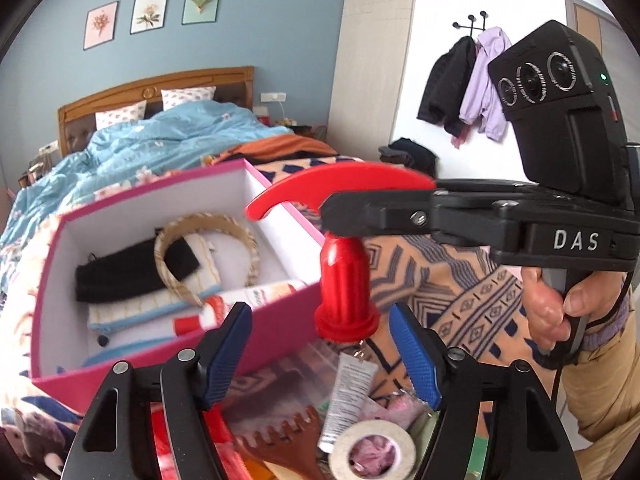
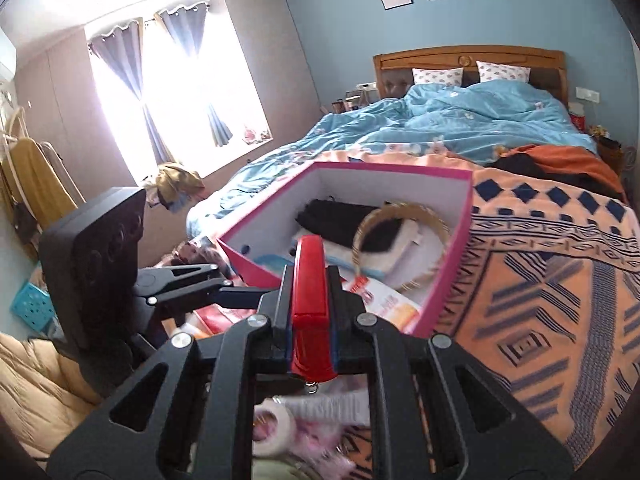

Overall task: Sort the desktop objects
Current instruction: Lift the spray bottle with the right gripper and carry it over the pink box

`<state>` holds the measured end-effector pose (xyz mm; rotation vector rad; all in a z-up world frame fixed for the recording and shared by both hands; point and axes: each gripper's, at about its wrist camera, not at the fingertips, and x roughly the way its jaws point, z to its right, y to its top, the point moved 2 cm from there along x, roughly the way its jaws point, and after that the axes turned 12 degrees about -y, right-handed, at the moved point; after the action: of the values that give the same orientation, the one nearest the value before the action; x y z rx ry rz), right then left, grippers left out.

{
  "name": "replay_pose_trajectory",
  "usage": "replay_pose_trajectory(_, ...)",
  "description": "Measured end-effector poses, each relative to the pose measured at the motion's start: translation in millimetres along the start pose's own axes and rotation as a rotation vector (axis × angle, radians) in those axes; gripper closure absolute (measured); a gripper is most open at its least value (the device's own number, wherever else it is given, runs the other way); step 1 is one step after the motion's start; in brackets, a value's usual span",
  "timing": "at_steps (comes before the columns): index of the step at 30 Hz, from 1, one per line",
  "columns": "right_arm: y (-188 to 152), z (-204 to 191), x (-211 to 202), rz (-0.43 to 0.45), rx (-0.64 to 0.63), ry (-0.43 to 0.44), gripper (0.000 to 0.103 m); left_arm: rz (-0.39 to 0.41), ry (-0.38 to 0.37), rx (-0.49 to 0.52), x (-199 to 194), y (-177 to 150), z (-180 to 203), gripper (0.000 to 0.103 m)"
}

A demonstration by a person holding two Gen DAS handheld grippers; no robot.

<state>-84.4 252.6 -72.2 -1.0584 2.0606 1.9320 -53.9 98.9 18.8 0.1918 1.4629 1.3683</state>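
A red plastic tool (image 1: 344,280) with a curved handle and ribbed body hangs upright, my right gripper (image 1: 340,216) shut on its handle from the right. In the right wrist view the red tool (image 2: 310,280) is clamped in the right gripper (image 2: 310,320). My left gripper (image 1: 322,356) is open below it; its blue pads (image 1: 228,356) flank the tool's flared base without touching. Behind stands an open pink box (image 1: 276,304) holding a black cloth (image 1: 120,272), a woven hoop (image 1: 208,256) and folded towels. The pink box (image 2: 452,264) lies just ahead in the right wrist view.
Under the grippers lie a white tube (image 1: 348,396), a tape roll (image 1: 374,448) and a brown comb (image 1: 280,436). Everything rests on a bed with a patterned orange blanket (image 2: 540,300) and a blue duvet (image 2: 460,120). A hand (image 1: 560,304) holds the right gripper's grip.
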Motion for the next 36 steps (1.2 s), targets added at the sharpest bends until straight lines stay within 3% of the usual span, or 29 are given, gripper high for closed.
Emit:
replay_pose_trajectory(10,37.6,-4.2,27.3,-0.001,0.015,0.048,0.088,-0.006,-0.012,-0.068,10.7,24.8,-38.5,0.062)
replay_pose_trajectory(13,44.3,-1.3,35.3,-0.010,0.023,0.048,0.088,-0.010,0.009,-0.066,14.4,28.8,-44.0,0.066)
replay_pose_trajectory(36,64.7,39.5,99.8,-0.123,0.117,0.036,0.088,-0.118,0.066,-0.139,60.9,48.5,-89.9,0.066)
